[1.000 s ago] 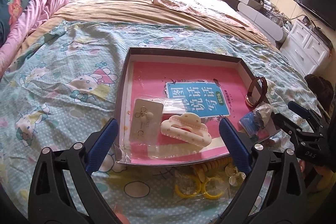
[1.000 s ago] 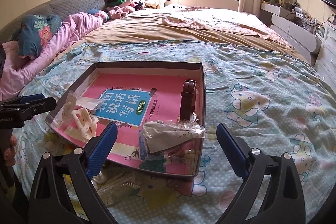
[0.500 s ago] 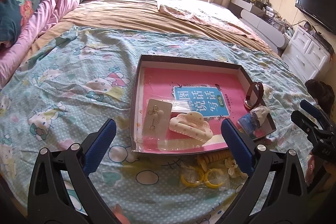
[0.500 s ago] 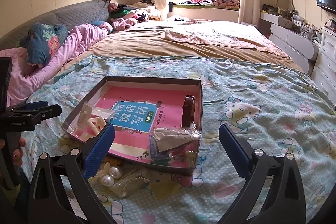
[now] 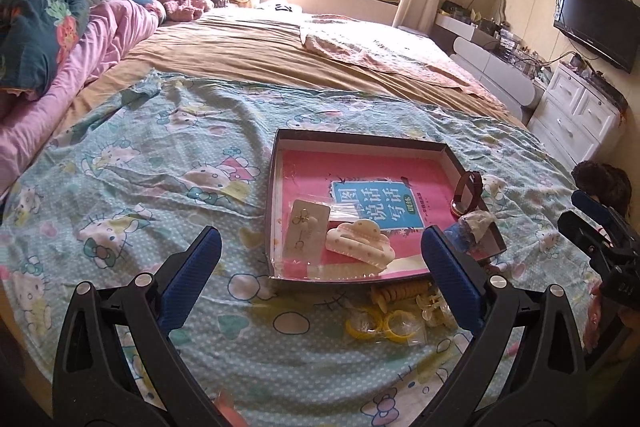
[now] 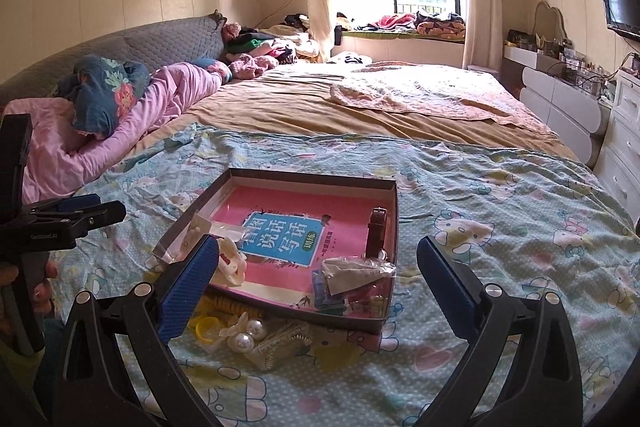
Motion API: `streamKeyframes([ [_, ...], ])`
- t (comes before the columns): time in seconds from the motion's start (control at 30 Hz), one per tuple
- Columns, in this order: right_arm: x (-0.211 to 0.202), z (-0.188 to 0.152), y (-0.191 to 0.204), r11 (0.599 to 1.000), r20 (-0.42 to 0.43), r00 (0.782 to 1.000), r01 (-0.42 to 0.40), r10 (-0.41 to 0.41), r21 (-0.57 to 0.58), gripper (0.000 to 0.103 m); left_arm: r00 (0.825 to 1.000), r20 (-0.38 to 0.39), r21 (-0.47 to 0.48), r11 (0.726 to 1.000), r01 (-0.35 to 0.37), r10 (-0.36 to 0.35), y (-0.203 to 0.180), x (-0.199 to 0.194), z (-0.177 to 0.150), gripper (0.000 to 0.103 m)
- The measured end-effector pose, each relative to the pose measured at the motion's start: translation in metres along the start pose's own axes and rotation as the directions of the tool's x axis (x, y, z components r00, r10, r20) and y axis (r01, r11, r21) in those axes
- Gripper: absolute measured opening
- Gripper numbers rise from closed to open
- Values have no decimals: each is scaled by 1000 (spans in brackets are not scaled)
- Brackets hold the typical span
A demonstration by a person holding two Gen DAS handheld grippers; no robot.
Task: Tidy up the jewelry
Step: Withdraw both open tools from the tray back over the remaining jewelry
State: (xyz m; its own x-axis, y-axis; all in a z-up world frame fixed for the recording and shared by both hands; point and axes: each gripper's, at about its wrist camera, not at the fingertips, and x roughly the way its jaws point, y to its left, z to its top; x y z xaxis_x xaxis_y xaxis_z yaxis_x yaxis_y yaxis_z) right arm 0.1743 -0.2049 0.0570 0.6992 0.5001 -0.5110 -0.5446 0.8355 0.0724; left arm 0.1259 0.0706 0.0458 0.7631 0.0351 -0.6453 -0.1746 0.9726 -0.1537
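Note:
A shallow dark box (image 5: 276,187) (image 6: 394,211) with a pink book lining it lies on the Hello Kitty bedspread. In it are an earring card (image 5: 306,233), a cream cloud hair claw (image 5: 360,245), a brown-strap watch (image 5: 466,193) (image 6: 376,235) and small bagged items (image 5: 474,227) (image 6: 352,275). Loose on the bedspread by the box's near edge are yellow rings (image 5: 380,325), a tan spiral hair tie (image 5: 394,293), pearl pieces (image 6: 246,333) and a bagged comb clip (image 6: 282,341). My left gripper (image 5: 320,283) and right gripper (image 6: 318,283) are open and empty, held back from the box.
Pink quilt and blue pillow (image 6: 104,95) lie at the left. A tan blanket (image 5: 280,55) covers the far bed. White drawers (image 5: 576,119) and a wall TV (image 5: 596,23) stand at the right.
Both grippers have pulled back and risen away from the box, so it looks smaller and farther. Both stayed open and empty.

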Motion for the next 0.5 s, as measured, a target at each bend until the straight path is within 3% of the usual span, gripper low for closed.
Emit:
streamKeyframes([
  [0.5, -8, -17, 25, 998, -49, 998, -37, 34, -57, 99, 1000, 5, 14, 1000, -10, 10, 4, -20, -17, 94],
])
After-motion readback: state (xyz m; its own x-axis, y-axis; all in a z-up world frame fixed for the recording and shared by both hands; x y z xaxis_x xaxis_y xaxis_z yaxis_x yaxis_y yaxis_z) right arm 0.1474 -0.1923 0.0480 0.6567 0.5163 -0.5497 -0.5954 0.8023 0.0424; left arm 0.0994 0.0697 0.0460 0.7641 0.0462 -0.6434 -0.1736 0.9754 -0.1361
